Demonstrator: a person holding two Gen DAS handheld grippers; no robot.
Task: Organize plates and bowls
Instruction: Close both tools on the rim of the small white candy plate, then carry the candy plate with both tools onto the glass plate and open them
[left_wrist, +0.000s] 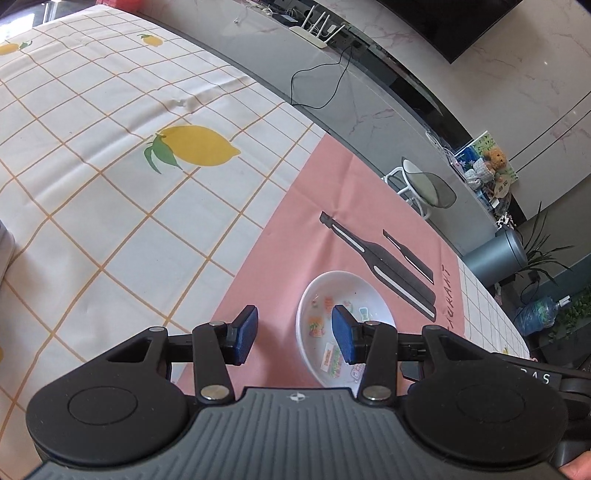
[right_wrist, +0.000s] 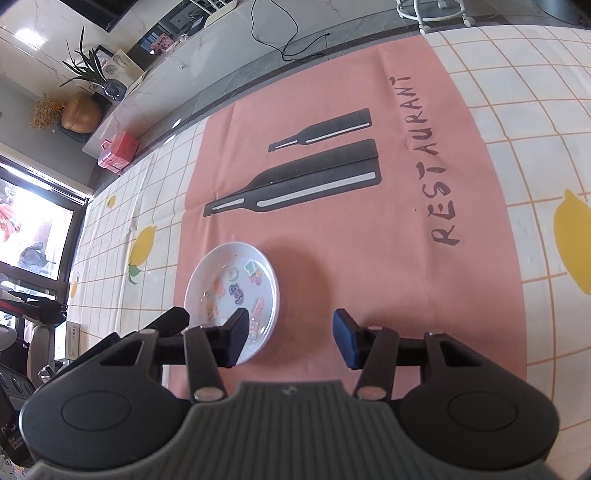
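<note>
While the left gripper (left_wrist: 294, 334) hangs over the table with its blue pads spread wide and nothing between them, the left wrist view shows a white bowl (left_wrist: 345, 328) resting on the pink cloth (left_wrist: 295, 240). That bowl has small colourful stickers inside, and the right-hand pad (left_wrist: 345, 334) hides part of its middle; whether the pad touches it cannot be told. Just beyond the bowl, two black bottle shapes (left_wrist: 380, 266) are printed on the pink cloth. To the left of the bowl, the pink gives way to a checked tablecloth (left_wrist: 110, 203) with a yellow lemon (left_wrist: 195, 146) printed on it.

From the right wrist view, the right gripper (right_wrist: 290, 338) is likewise released, its pads well apart and empty. Here the bowl (right_wrist: 231, 291) sits on the pink cloth (right_wrist: 332, 240) near its left edge, partly behind the left-hand pad (right_wrist: 236, 338). Beyond the bowl lie the printed bottles (right_wrist: 295, 184), and to their right the word RESTAURANT (right_wrist: 428, 162) runs across the cloth. Left of the bowl, a black part of the other gripper (right_wrist: 168, 321) pokes into view.
</note>
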